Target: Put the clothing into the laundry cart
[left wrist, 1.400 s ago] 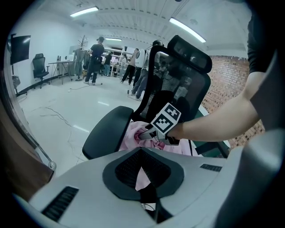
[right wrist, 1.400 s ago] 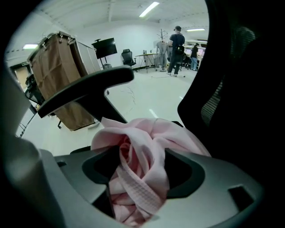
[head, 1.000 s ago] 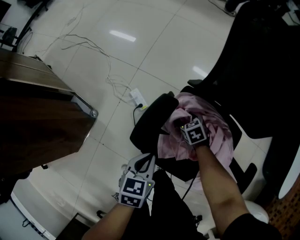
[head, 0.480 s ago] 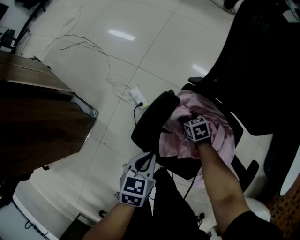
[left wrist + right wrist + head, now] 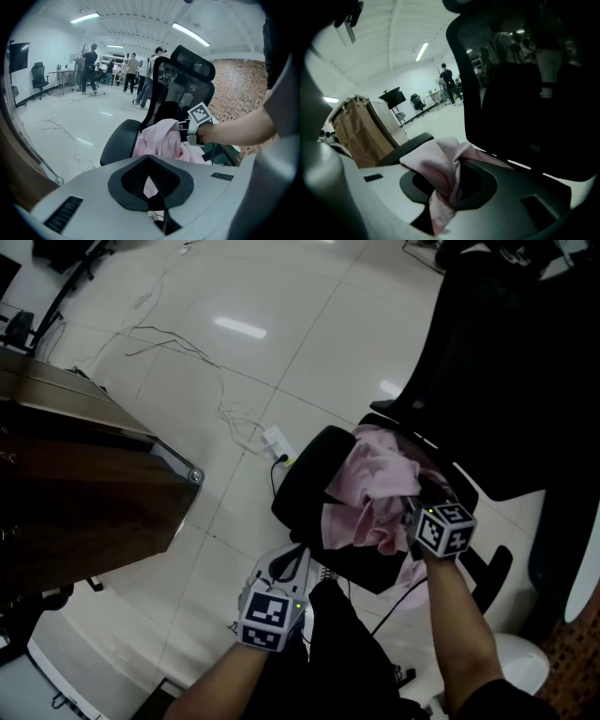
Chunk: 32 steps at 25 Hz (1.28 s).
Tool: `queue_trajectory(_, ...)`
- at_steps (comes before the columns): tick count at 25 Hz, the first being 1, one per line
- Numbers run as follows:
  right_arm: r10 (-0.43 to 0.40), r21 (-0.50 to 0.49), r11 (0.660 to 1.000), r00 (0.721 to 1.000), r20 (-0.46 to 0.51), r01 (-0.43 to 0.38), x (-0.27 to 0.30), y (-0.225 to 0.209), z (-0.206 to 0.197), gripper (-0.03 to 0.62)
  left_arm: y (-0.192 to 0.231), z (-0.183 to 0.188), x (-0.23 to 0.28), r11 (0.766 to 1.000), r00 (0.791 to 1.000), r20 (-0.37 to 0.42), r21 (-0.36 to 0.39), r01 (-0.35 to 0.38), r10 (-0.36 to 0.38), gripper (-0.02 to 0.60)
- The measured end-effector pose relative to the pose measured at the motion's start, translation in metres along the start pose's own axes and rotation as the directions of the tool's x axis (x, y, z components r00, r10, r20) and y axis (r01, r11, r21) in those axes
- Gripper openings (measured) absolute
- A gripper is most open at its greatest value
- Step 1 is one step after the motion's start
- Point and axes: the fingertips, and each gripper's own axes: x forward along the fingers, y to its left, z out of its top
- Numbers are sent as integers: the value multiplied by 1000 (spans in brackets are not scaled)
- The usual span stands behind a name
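Nearest me, my left gripper (image 5: 284,566) has its jaws together on nothing, just short of the black chair (image 5: 305,486). Beyond it, my right gripper (image 5: 413,513) is clamped on a fold of the pink garment (image 5: 375,486), which lies heaped on the chair seat.

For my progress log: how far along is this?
Done: nothing; the pink garment lies on the office chair. In hand: the right gripper has its jaws shut on a fold of it. Left: lifting it and carrying it to the laundry cart.
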Motion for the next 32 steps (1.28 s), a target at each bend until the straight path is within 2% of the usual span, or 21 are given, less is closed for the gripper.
queue_trajectory(5, 21, 82, 996, 979, 204, -39, -87, 23, 39, 104, -2, 8, -37, 1000, 999, 45, 19, 11, -12, 0)
queue_trajectory(12, 13, 66, 997, 926, 377, -41, -190, 85, 89, 103, -13, 16, -92, 997, 993, 113, 71, 37, -45, 0)
queue_trajectory(18, 57, 36, 996, 902, 429, -80, -238, 153, 114, 103, -6, 23, -139, 998, 981, 190, 62, 24, -36, 0)
queue_trajectory(22, 106, 25, 991, 891, 442, -130, -274, 200, 137, 103, -2, 36, -185, 998, 965, 261, 58, 7, -22, 0)
queue_trajectory(27, 225, -51, 972, 839, 495, -230, -313, 273, 176, 103, 28, 28, -243, 997, 946, 321, 51, -62, 43, 0)
queue_trajectory(32, 359, -178, 933, 781, 511, -312, -333, 358, 210, 103, 59, 10, -298, 990, 925, 355, -13, -138, 134, 0)
